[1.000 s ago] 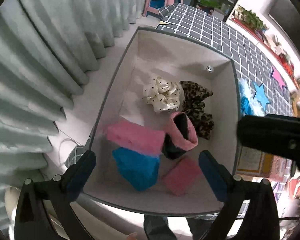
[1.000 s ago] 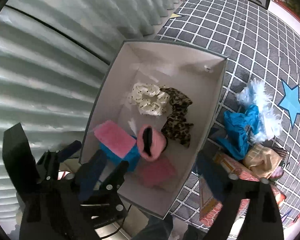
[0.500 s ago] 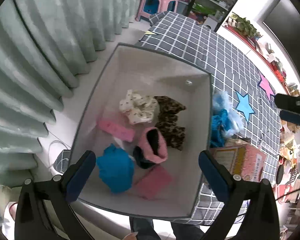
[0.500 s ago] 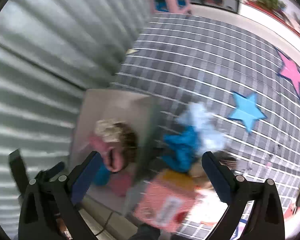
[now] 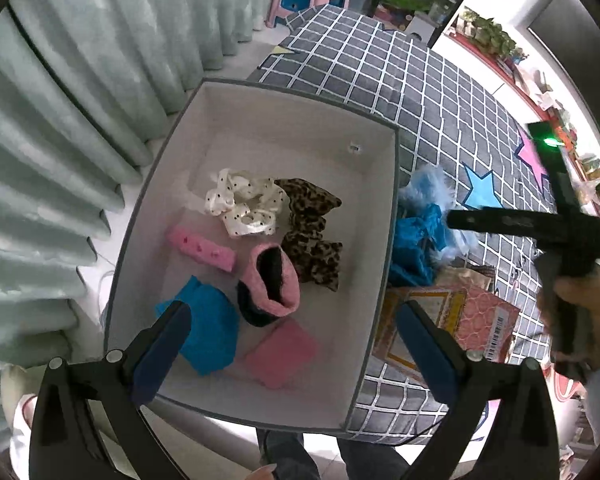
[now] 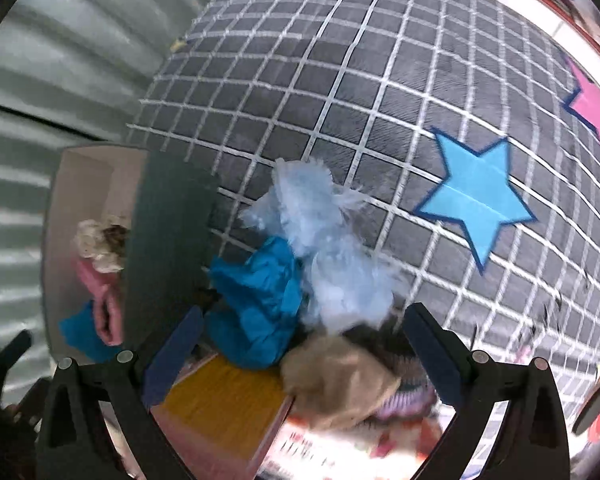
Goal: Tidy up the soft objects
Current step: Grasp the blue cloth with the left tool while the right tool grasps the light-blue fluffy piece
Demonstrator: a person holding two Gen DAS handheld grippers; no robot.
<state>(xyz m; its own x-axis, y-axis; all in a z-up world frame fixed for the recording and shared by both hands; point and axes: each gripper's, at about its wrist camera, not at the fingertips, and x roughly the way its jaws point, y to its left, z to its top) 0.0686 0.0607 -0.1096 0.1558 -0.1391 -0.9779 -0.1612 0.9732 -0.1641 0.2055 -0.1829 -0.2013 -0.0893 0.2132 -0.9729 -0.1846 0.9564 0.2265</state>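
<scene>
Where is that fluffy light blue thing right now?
The fluffy light blue thing lies on the checked mat, outside the box, touching a crumpled blue cloth and left of the blue star.

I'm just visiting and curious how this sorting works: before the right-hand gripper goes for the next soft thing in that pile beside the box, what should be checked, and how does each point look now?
1. Right gripper open and empty: ok.
2. Soft items left outside the box: ok; blue cloth, fluffy light-blue piece and tan item lie together.
3. One item cleanly separable: cannot tell; they overlap and the view is blurred.
4. Room in the grey box: ok; bare floor shows.
5. Left gripper out of the way: ok; open above the box.
</scene>
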